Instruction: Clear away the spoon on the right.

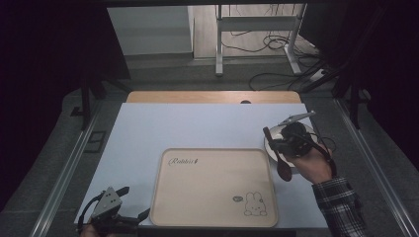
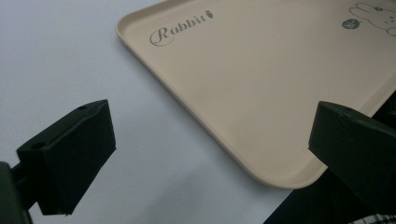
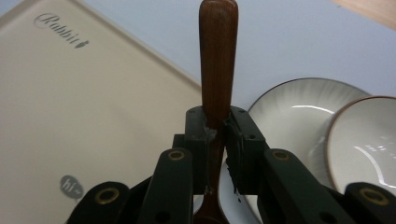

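Beige plastic makes up the tray (image 1: 213, 187), which lies at the near edge of the pale surface (image 1: 148, 133), about midway along it, with "Rabbit" lettering at its far left and a small rabbit drawing at its near right. At the near left corner of the surface the left tongs (image 1: 129, 203) hover low, partly cut off by the picture's bottom edge along with the hand behind them. In the left gripper view (image 2: 208, 140) their jaws stand wide apart with nothing between them, the tray's corner lying in the gap below; the right-hand jaw is cropped at the frame edge.

Farther in, beside the tray's right edge, a hand (image 1: 312, 165) in a plaid sleeve (image 1: 338, 205) holds the right tongs (image 1: 273, 143). In the right gripper view (image 3: 217, 128) these are closed tight on a dark wooden spoon (image 3: 218, 56), gripping its handle partway along; the handle rises ahead of the jaws, while the bowl end is mostly hidden beneath the tongs and cut off at the bottom. From above, the spoon's (image 1: 283, 168) bowl end shows near the hand.

Just right of the tray sits a white ribbed plate (image 3: 299, 116) with a dark rim, and a smaller brown-rimmed dish (image 3: 369, 140) overlaps it, cropped at the frame edge. In the high view the plate (image 1: 269, 147) is largely covered by the tongs.

Bare wood (image 1: 212, 97) shows along the far edge.
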### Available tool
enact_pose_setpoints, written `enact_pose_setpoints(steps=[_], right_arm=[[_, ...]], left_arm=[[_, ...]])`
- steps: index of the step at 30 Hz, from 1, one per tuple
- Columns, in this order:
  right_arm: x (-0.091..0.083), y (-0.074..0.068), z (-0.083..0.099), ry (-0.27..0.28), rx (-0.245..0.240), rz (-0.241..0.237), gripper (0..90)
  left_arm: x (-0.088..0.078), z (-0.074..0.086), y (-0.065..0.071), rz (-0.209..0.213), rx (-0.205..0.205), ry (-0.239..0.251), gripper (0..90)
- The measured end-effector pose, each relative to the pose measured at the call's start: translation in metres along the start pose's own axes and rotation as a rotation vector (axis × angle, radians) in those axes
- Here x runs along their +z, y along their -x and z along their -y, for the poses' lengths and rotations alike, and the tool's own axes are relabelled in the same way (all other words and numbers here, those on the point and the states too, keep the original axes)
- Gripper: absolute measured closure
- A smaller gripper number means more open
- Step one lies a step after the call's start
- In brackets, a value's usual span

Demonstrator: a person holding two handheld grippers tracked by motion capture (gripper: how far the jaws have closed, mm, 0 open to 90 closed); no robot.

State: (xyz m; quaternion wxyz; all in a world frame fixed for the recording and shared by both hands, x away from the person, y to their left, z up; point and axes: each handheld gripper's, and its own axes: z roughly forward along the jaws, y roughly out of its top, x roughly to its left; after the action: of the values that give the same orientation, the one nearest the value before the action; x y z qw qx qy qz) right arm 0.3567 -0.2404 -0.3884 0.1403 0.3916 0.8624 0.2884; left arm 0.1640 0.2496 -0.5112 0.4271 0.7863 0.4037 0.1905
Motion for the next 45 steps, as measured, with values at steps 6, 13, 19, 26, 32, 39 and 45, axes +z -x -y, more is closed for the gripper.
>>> enact_pose_setpoints(steps=[6,13,19,26,32,39,45], right_arm=[[0.004,-0.014,0.005,-0.028,-0.009,-0.036,79.4],[0.01,-0.035,0.011,-0.065,-0.031,-0.092,79.4],[0.015,-0.046,0.015,-0.088,-0.037,-0.122,79.5],[0.024,-0.058,0.02,-0.13,-0.043,-0.156,79.5],[0.038,-0.067,0.026,-0.173,-0.048,-0.182,79.5],[0.056,-0.072,0.034,-0.217,-0.045,-0.185,79.3],[0.07,-0.073,0.04,-0.239,-0.043,-0.186,69.5]], left_arm=[[0.0,0.0,0.0,0.0,0.001,0.003,0.1],[0.0,0.0,0.0,-0.001,0.005,0.002,0.2],[0.0,0.0,0.0,-0.002,0.007,0.002,0.1],[0.001,0.0,0.0,0.0,0.003,0.003,0.2],[0.001,0.0,0.0,0.001,0.004,0.002,0.1],[0.001,-0.001,0.0,0.002,0.005,0.003,0.2],[0.001,0.0,0.0,0.002,0.006,0.003,0.2]])
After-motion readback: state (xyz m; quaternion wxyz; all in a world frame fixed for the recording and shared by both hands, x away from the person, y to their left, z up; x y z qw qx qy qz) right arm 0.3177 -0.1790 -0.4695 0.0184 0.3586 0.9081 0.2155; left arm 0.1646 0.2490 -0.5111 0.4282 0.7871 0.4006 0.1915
